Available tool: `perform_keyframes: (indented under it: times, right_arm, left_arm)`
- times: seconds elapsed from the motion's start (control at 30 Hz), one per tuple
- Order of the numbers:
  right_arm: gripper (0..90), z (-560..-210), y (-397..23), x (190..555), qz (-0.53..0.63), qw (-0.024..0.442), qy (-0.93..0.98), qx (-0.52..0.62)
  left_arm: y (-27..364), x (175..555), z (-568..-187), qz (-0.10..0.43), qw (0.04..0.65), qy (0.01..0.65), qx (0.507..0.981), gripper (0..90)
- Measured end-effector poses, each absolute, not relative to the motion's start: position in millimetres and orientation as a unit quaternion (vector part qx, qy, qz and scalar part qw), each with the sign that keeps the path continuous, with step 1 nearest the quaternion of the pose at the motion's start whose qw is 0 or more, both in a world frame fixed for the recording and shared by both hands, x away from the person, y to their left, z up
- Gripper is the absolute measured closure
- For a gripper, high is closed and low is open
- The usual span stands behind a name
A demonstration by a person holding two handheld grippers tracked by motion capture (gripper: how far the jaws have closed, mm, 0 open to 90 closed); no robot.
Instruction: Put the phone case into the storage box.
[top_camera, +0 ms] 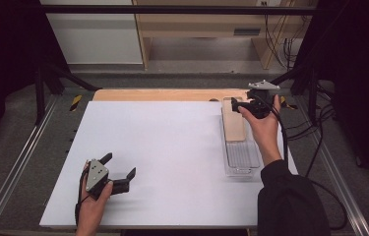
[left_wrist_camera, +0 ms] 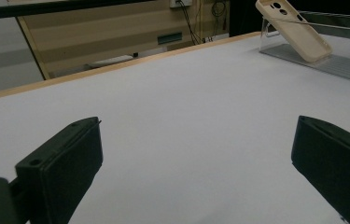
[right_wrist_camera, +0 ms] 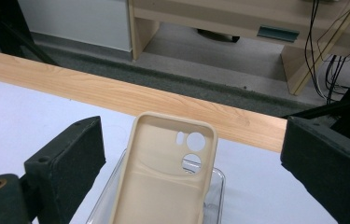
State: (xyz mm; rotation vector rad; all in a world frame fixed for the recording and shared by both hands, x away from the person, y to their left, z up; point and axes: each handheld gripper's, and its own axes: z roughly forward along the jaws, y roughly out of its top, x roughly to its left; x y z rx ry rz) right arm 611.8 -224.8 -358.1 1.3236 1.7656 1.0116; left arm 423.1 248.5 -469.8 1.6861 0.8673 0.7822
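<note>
While both grippers' jaws stand wide and empty, the beige phone case [right_wrist_camera: 163, 177] looks light, flexible; grip its long edges.

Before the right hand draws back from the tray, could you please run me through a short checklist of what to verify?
1. Right gripper released: ok. Its jaws stand wide apart in the right gripper view, with gaps on both sides of the phone case.
2. Case inside the clear tray: ok. It leans with its top end on the tray's far rim.
3. Case resting steadily: cannot tell. It is propped at a slant, so it might slide.
4. Left gripper out of the way: ok. It is open, holds nothing and sits at the near left of the white table.
5. Right gripper's cable free of the tray: ok.
</note>
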Motion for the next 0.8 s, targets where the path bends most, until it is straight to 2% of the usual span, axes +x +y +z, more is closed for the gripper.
perform_keyframes:
  times: [0.8]
  right_arm:
    - [4.4,-342.7,-220.4,595.4,0.411,0.352,0.682,0.491]
  left_arm:
    - [252.6,420.1,-469.1,0.321,0.526,0.367,0.697,2.1]
